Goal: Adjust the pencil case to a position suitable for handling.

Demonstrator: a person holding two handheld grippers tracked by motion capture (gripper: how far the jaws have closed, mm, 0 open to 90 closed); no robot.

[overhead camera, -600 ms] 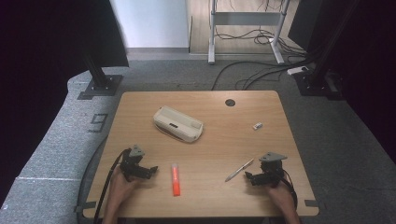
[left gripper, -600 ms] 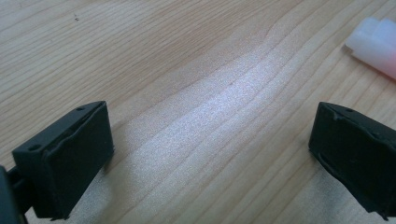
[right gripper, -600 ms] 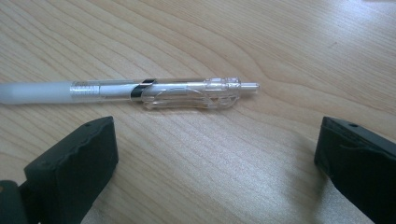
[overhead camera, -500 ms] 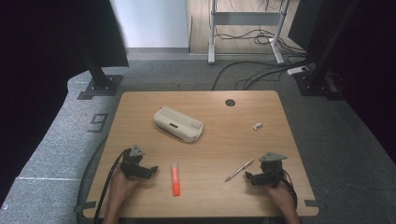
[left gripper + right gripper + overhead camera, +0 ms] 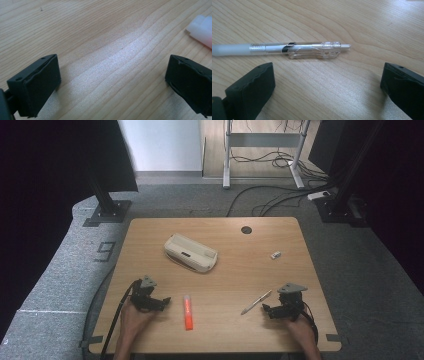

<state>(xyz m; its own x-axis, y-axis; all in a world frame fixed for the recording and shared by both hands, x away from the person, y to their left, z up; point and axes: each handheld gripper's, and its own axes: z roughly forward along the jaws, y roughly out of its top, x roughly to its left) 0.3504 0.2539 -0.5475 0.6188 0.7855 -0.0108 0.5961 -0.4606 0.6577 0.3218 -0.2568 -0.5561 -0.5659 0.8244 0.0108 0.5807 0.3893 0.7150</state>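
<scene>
A wooden tabletop (image 5: pixel 150 245) filled the middle of the high view, ringed by grey carpet, with black stands and cables beyond its far edge. Most of its surface lay bare. A white oblong case (image 5: pixel 191 252) sat left of centre toward the far side, well apart from everything else, and a small white eraser (image 5: pixel 275 255) lay near the right edge. The near strip held the work: an orange marker (image 5: pixel 188 312) lay between the two hands, with open wood on both sides of it, its long axis running from near edge to far edge.

A clear pen (image 5: pixel 256 302) lay just ahead of the right tongs (image 5: pixel 266 310), slanted, one end toward the far right and the other toward the near left. In the right gripper view the pen (image 5: pixel 284 48) lay crosswise just beyond the jaws, its white grip at the left of that view and its push button at the right.

The right tongs stood fully open, holding nothing and not touching the pen. The left tongs (image 5: pixel 166 301), near the front left corner, pointed toward the marker and also stood wide open and empty over bare wood, with the marker's pale end (image 5: pixel 201 29) just past one jaw.
</scene>
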